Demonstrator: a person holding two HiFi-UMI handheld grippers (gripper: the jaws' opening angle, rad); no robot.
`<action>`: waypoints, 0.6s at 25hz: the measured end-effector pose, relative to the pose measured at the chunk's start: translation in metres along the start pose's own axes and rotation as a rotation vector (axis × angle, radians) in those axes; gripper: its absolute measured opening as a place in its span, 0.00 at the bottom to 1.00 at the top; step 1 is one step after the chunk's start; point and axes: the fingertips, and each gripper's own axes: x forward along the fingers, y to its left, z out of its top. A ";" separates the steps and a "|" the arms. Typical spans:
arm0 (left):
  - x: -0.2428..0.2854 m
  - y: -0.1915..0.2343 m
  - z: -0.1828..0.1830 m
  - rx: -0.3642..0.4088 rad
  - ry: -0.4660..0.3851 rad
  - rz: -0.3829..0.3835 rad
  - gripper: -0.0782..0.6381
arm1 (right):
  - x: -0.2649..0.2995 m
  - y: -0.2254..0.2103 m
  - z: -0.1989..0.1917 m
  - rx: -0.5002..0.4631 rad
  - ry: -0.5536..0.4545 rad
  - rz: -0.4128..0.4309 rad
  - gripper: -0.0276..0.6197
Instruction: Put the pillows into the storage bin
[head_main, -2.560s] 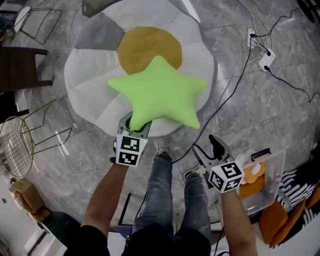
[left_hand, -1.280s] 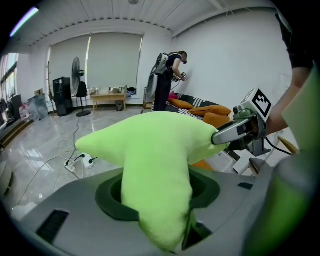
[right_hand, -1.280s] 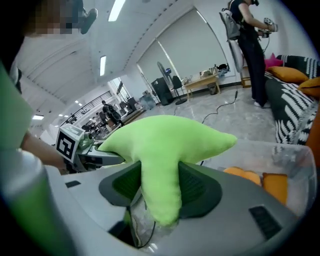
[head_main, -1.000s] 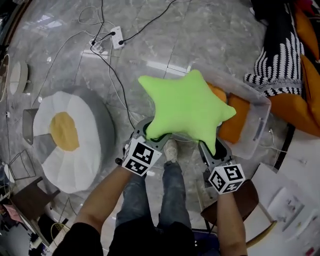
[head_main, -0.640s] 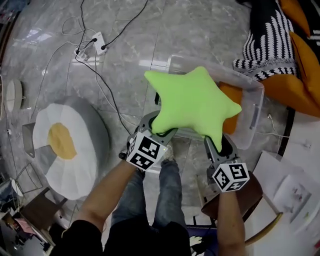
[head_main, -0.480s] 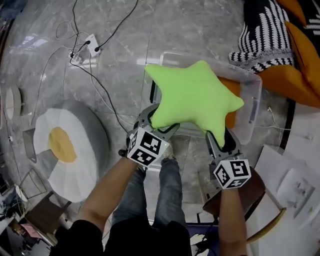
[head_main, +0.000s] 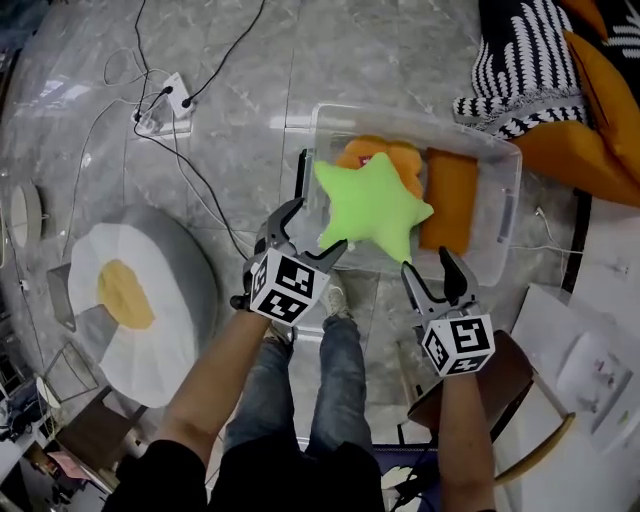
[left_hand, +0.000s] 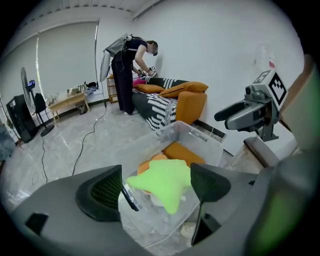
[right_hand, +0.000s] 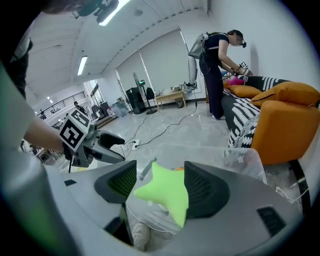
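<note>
A bright green star pillow (head_main: 375, 205) lies in the clear plastic storage bin (head_main: 505, 215), on top of orange pillows (head_main: 447, 212). Both grippers hover at the bin's near rim, apart from the star. My left gripper (head_main: 312, 228) has just been opening and stands wide open with nothing pressed between its fingers. My right gripper (head_main: 428, 268) has also just been opening and holds nothing. In the left gripper view the star pillow (left_hand: 162, 180) shows beyond the jaws, down in the bin (left_hand: 200, 137). The right gripper view shows the star pillow (right_hand: 167, 192) the same way.
A round fried-egg cushion (head_main: 135, 300) lies on the marble floor at left. A power strip (head_main: 160, 110) with cables sits beyond it. Striped and orange cushions (head_main: 540, 70) are piled at the upper right. A brown chair seat (head_main: 500, 390) stands under my right arm. A person (left_hand: 132, 75) stands by the sofa.
Both grippers were shut on the star pillow and carried it over the bin. Now both have opened and the pillow has dropped into the bin.
</note>
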 end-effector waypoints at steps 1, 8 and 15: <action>-0.001 0.002 0.000 0.015 -0.002 0.006 0.70 | 0.000 0.000 -0.001 -0.009 0.004 -0.001 0.52; -0.020 0.009 0.001 0.014 -0.027 0.006 0.70 | -0.002 0.011 0.009 0.017 -0.013 -0.019 0.52; -0.061 0.027 0.005 -0.071 -0.112 0.019 0.70 | -0.011 0.053 0.033 -0.039 -0.056 -0.020 0.52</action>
